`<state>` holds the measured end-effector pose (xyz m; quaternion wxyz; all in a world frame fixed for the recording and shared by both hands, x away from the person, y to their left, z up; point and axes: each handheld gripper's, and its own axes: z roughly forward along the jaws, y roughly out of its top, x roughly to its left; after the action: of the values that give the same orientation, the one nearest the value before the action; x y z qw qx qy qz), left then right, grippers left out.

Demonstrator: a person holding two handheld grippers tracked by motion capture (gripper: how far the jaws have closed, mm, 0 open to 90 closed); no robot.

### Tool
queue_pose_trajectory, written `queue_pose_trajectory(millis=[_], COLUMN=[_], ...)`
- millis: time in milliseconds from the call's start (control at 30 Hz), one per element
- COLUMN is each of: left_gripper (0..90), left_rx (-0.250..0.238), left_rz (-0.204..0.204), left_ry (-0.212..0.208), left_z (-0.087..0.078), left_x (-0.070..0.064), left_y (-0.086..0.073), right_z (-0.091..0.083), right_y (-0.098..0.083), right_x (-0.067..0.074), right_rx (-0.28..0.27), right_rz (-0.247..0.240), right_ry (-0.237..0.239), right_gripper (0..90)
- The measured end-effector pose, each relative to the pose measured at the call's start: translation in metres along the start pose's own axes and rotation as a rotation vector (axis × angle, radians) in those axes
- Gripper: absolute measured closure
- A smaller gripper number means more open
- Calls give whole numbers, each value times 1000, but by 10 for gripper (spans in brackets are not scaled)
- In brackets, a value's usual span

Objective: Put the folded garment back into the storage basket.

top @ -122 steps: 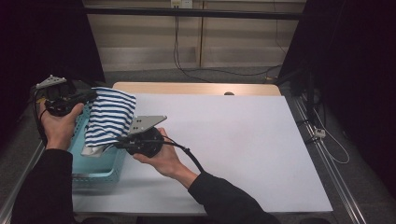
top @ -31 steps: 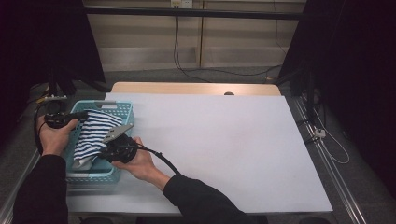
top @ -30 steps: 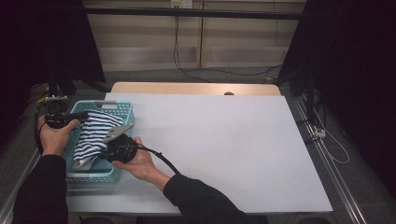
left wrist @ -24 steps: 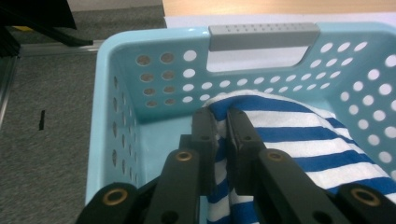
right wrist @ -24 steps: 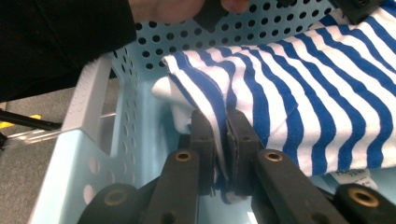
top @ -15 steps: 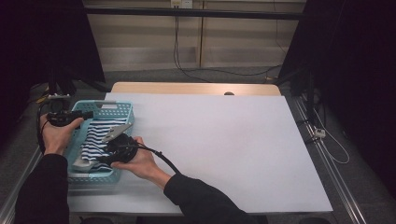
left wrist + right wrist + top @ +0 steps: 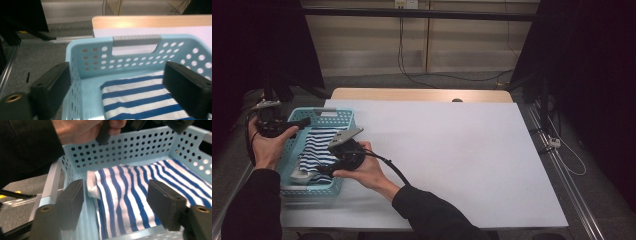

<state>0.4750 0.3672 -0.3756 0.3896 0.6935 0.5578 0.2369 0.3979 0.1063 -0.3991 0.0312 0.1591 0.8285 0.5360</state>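
The left gripper (image 7: 294, 124) has just been opening, and its jaws stand wide with nothing pressed between them, one outside the basket's side wall and one over the cloth; the right gripper (image 7: 323, 169) has likewise been opening and now hangs apart above the near end of the basket (image 7: 319, 115), its pads off the fabric; a second ago both were clamped on the striped cloth (image 7: 319, 150), and some seconds before that the cloth was held up high over the basket, whereas now it lies released inside it.

The cloth is white with blue stripes, spread loosely across the basket floor, a pale folded edge turned up at the near corner; the basket is light blue plastic, its walls pierced with round holes, and it sits at the left edge of the white table (image 7: 452, 150).

The left gripper view shows the grey grip strip (image 7: 136, 40) above the far handle slot and the stripes running crosswise; the right gripper view shows the cloth (image 7: 130, 192) lengthwise with its folded white corner, and beyond it the person's left hand (image 7: 82, 130) above the far wall; the high view shows both forearms in dark sleeves and the cable trailing from the right gripper.
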Motion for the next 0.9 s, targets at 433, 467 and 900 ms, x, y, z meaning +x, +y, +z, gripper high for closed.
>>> queue_pose_trajectory(millis=[433,467,900], left_gripper=[38,36,37], left_rx=[-80,-83,-109], left_rz=[81,84,84], left_ry=[-64,-66,-42], left_z=[-28,-31,-55], left_x=[-6,-7,-15], left_y=[-2,-3,-15], right_z=[-18,-20,-40], right_y=[-5,-5,-10], right_x=[-8,-9,-16], right_rx=[-40,-44,-67], right_rz=[43,48,62], right_ry=[-36,-36,-129], right_gripper=[114,101,69])
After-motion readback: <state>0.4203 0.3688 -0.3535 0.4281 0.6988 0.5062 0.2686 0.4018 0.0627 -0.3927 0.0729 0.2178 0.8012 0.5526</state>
